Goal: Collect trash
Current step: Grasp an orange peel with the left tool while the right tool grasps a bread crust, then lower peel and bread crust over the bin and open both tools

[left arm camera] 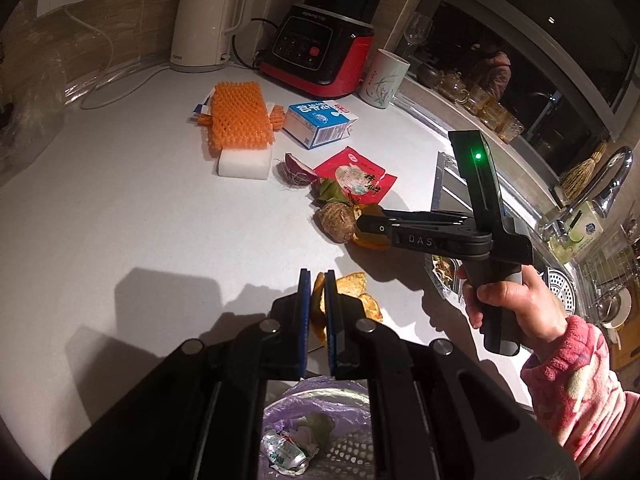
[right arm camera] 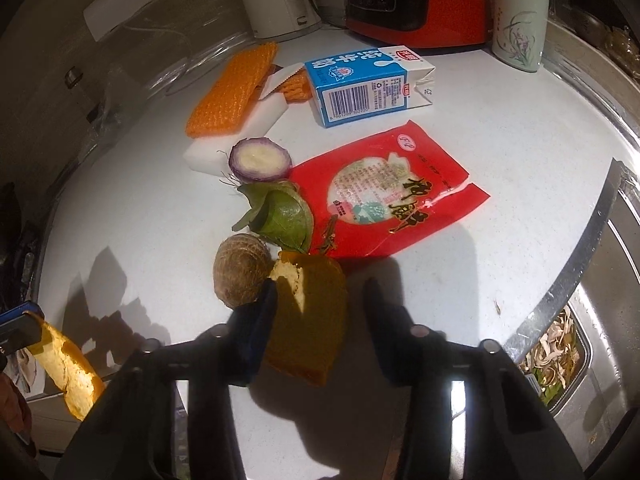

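Left wrist view shows my left gripper point(left arm camera: 317, 300) clamped tight on a strip of orange peel point(left arm camera: 319, 312), blue pads pinching it edge-on, so most of the strip is hidden behind the fingers. More curled peel pieces point(left arm camera: 362, 294) show just to its right; whether they belong to the same strip I cannot tell. Below the gripper body I see part of a bin lined with a purple bag point(left arm camera: 316, 420), a crumpled wrapper point(left arm camera: 284, 452) inside, its rim cut off by the black housing. Across the white counter point(left arm camera: 140, 220) a hand point(left arm camera: 516, 300) in a pink sleeve point(left arm camera: 576, 392) holds my right gripper point(left arm camera: 370, 226), its tips reaching down at a brown root point(left arm camera: 334, 222) and another orange peel point(right arm camera: 308, 312). From the right wrist view, that peel lies between the jaws; the left pad touches its edge, while the right pad stands clear of it, so the jaws are not yet pressing from both sides. Shadow covers the peel and blurs its outline. Beyond lie a green leaf point(right arm camera: 286, 216), a cut purple onion point(right arm camera: 258, 159), a red packet point(right arm camera: 384, 196), a blue milk carton point(right arm camera: 368, 84), and orange foam netting point(right arm camera: 232, 92) on white foam blocks point(right arm camera: 208, 156). At right, a sink point(right arm camera: 560, 356) with food scraps is only partly in view.
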